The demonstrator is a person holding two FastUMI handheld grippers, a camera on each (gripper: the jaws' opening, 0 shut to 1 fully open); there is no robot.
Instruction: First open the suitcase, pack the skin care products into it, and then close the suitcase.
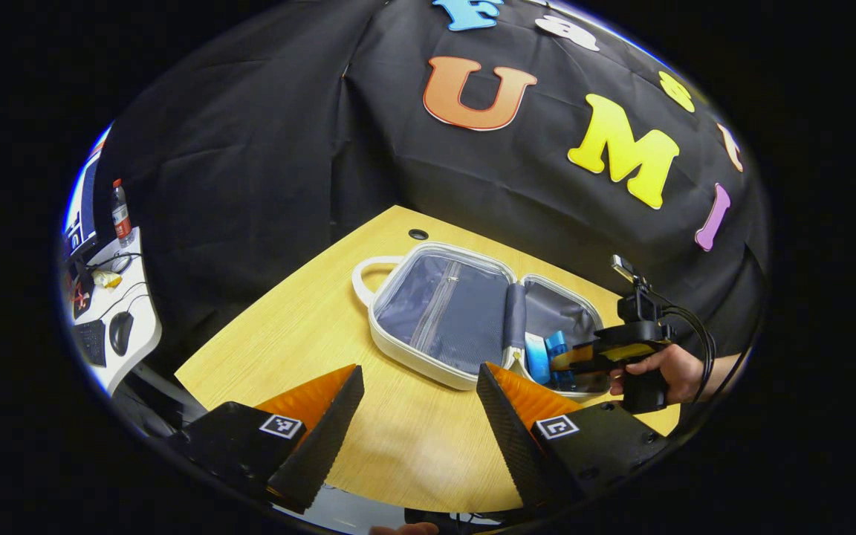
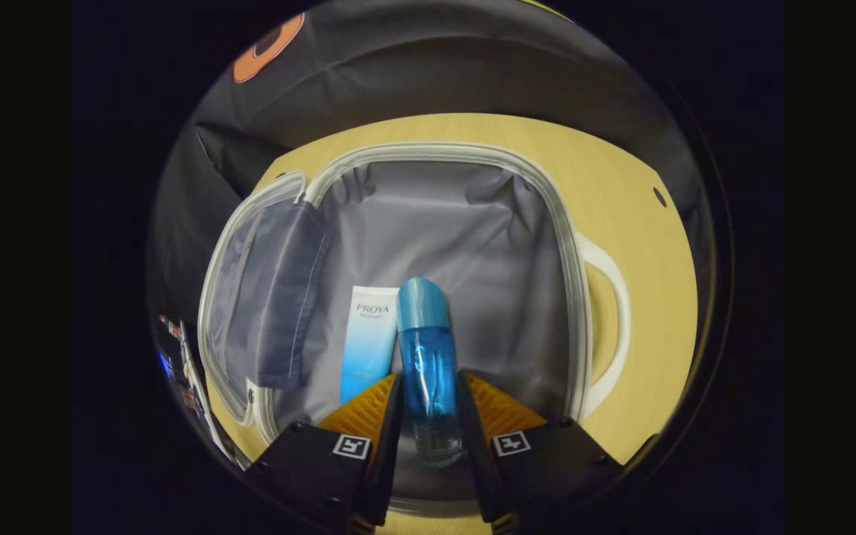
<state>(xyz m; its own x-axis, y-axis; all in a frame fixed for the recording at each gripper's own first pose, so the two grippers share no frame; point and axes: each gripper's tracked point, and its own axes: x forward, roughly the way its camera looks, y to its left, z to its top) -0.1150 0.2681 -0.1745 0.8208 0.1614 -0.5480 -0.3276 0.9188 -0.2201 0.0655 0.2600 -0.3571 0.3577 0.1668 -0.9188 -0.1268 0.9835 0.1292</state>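
Observation:
A small white suitcase [image 1: 398, 349] lies open on the wooden table, its grey lining showing. In the right gripper view my right gripper [image 2: 428, 405] is shut on a blue bottle [image 2: 424, 349] with a blue cap, held low inside the suitcase's right half [image 2: 472, 223]. A white-and-blue tube [image 2: 368, 338] lies on the lining just left of the bottle. The left gripper view shows that right gripper [image 1: 573, 360] over the case's far half with the blue products [image 1: 547, 357]. My left gripper [image 1: 420, 386] stands open above the table in front of the case, holding nothing.
The table [image 1: 309, 327] has a round cable hole [image 1: 418, 235] near its back edge. The suitcase handle [image 1: 368, 271] sticks out at the back left. A white side desk [image 1: 120, 327] with a mouse, a keyboard and a drink bottle stands off to the left.

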